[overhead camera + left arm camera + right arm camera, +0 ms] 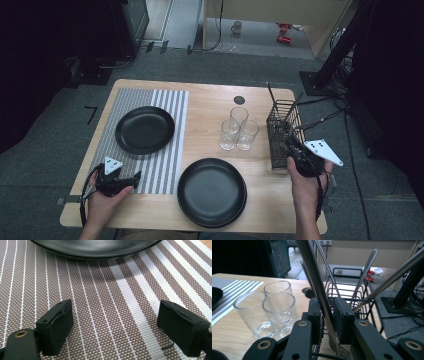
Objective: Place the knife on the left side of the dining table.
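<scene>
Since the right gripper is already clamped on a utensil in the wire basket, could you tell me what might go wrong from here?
1. The right gripper grips the utensil handle off-vertical; it could pivot or slip when lifted.
2. Other handles cross close by and may snag, tipping the wire basket.
3. Three drinking glasses stand just beside the basket; a sideways swing could topple them.

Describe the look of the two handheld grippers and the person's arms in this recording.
Both grippers are black: the left gripper and the right gripper each carry a grey three-cornered plate with small dark holes, and a dark cable trails back along each forearm. Up close, the jaws end in blocky black pads, with brass-ringed pivot holes on the linkages. The forearms are bare, with no sleeves in view.
</scene>
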Tool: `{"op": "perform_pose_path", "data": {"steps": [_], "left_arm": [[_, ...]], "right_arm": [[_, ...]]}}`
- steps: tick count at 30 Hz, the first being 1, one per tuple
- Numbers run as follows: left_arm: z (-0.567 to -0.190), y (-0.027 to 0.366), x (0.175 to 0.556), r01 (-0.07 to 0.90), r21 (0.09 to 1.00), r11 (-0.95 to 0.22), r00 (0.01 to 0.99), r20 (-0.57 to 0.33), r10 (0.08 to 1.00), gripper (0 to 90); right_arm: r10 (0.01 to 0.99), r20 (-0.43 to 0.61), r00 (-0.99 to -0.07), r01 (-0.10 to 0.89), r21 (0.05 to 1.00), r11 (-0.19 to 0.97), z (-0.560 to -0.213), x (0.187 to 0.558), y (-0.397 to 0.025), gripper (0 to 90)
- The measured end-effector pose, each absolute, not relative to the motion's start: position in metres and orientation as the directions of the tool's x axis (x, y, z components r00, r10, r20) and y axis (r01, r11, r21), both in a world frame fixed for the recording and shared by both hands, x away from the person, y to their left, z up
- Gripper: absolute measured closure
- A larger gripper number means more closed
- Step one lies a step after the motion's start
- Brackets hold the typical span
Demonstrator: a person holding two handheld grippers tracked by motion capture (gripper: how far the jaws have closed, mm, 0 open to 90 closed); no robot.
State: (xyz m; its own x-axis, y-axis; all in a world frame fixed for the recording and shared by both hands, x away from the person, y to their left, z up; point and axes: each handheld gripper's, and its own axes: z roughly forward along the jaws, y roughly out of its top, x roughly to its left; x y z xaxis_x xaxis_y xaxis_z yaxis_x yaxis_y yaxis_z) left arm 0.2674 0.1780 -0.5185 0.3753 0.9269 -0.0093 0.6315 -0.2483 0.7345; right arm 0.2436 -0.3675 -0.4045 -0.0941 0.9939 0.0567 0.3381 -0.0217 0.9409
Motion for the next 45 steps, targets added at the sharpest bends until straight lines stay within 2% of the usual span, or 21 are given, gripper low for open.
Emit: {"op": "perform_pose_path", "data": {"steps": [20,35,45], "left_arm": [[-0.518,0.178,0.267,0.631,0.735,-0.247,0.375,-0.01,0.927,14.0],[-0.518,0.18,0.268,0.632,0.738,-0.236,0.375,-0.025,0.927,14.3],[-0.518,0.18,0.268,0.632,0.738,-0.236,0.375,-0.024,0.927,14.3]], "right_arm": [[0.996,0.076,-0.057,0.34,0.939,-0.052,-0.42,0.26,-0.388,81.9],[1.0,0.015,-0.019,0.36,0.933,-0.007,-0.415,0.262,-0.389,83.6],[0.999,0.029,-0.013,0.333,0.943,-0.023,-0.399,0.257,-0.393,83.6]]}}
